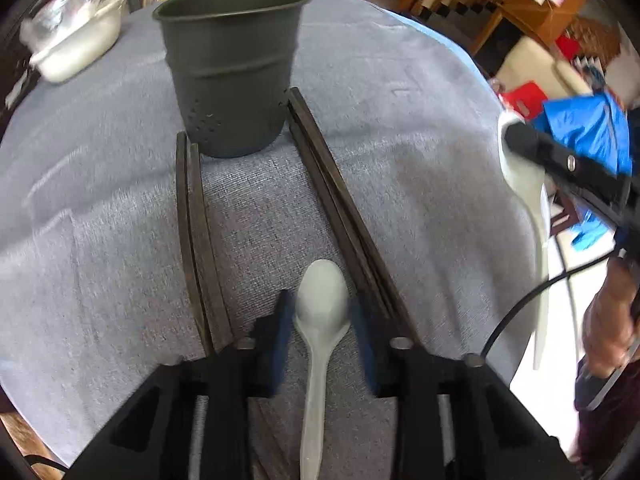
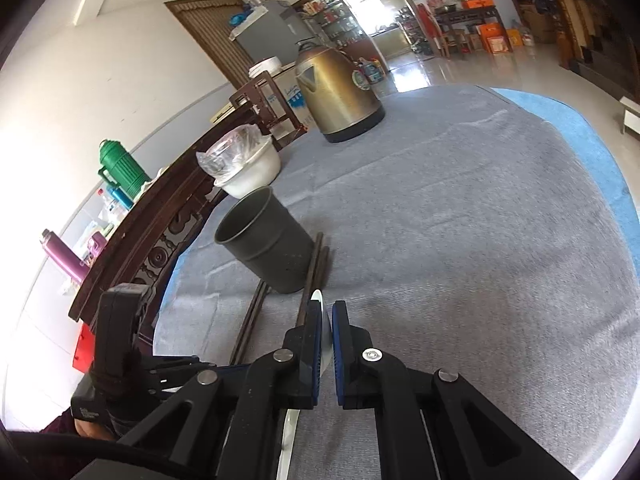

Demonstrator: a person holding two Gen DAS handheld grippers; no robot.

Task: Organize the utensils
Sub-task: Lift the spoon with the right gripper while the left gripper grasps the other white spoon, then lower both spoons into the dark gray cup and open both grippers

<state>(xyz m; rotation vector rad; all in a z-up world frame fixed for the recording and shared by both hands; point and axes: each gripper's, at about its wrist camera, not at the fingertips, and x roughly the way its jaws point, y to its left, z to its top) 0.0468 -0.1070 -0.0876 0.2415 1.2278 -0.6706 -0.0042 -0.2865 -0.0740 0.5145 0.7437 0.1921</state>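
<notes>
Left wrist view: my left gripper [image 1: 322,320] sits low over the grey tablecloth [image 1: 400,140], its blue pads spread on either side of a white spoon's [image 1: 322,308] bowl without clearly pressing it, the handle running back between the fingers. Two pairs of dark chopsticks [image 1: 340,208] lie on either side, reaching up to the dark green utensil cup [image 1: 230,72] standing upright ahead. My right gripper [image 2: 327,320] is pinched on a second white spoon [image 2: 325,332], lifted above the cloth. A brass kettle [image 2: 336,92] and a covered white bowl [image 2: 250,168] stand farther back.
</notes>
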